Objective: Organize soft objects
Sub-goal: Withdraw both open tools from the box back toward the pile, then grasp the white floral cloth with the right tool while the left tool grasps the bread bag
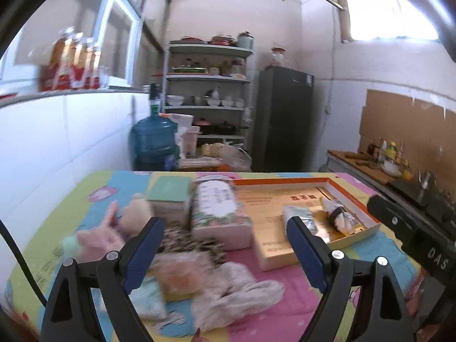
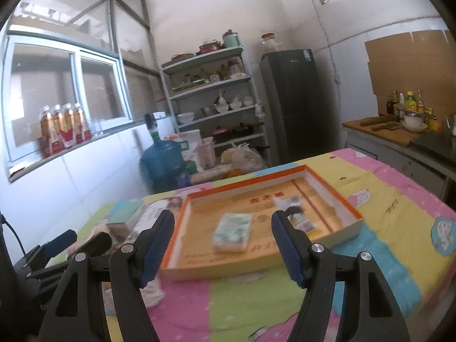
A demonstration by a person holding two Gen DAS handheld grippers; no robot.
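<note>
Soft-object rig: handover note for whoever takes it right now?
Left gripper: open, empty, above the loose pile.
Right gripper: open, empty, facing the orange-rimmed box.
Done: small tissue pack and a banded roll lie in the box.
Left: pink plush toy, pale cloth, leopard-print fabric, wrapped soft item, floral tissue pack and green-topped box sit on the colourful sheet, outside the box.

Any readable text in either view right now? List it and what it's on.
"DAS": white letters on the right gripper body, seen from the left wrist.
Red characters on the tray floor: blurred, unreadable.
Print on the tissue pack: blurred.
Bottle labels: blurred.
</note>
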